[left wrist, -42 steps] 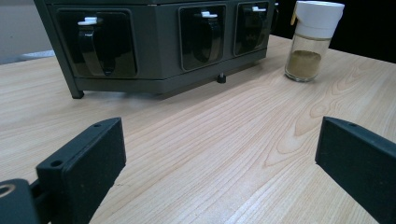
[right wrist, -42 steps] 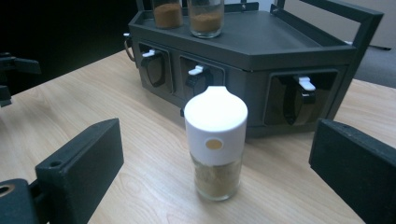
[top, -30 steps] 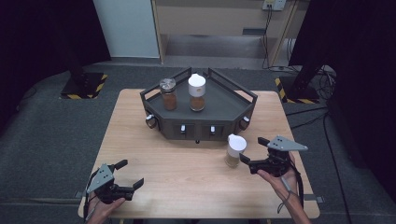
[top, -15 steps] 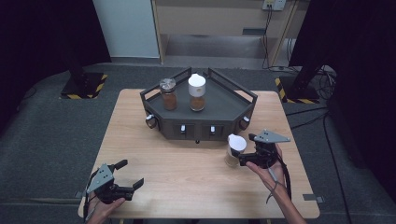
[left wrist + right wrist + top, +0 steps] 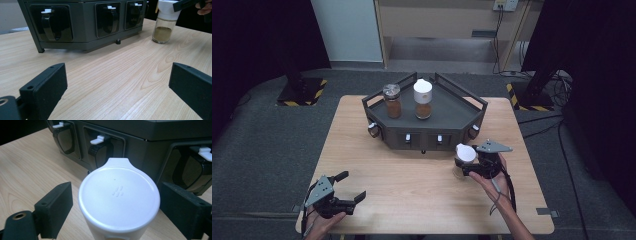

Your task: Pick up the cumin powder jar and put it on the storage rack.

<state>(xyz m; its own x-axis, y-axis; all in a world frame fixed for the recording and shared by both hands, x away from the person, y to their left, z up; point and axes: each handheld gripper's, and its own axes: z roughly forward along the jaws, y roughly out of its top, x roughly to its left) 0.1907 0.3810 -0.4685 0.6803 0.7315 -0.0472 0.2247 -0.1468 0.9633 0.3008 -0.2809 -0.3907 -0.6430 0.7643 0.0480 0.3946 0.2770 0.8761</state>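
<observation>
Standing upright on the worktop (image 5: 412, 190) just in front of the dark rack (image 5: 447, 107), the white-capped spice jar (image 5: 465, 154) sits between the jaws of the right tongs (image 5: 115, 205). Those jaws have just been closing; small gaps show on both sides of the cap. Left tongs (image 5: 349, 187) rest spread wide, empty, near the front edge.

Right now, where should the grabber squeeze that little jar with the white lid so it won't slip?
Best on the white lid, squeezing from its two sides. The spice jar stands upright on the table, its round lid is the widest part, and the glass below looks slippery. The right gripper, jaws just closing, already has the lid between them. Whether they touch it yet, I can't tell.
</observation>
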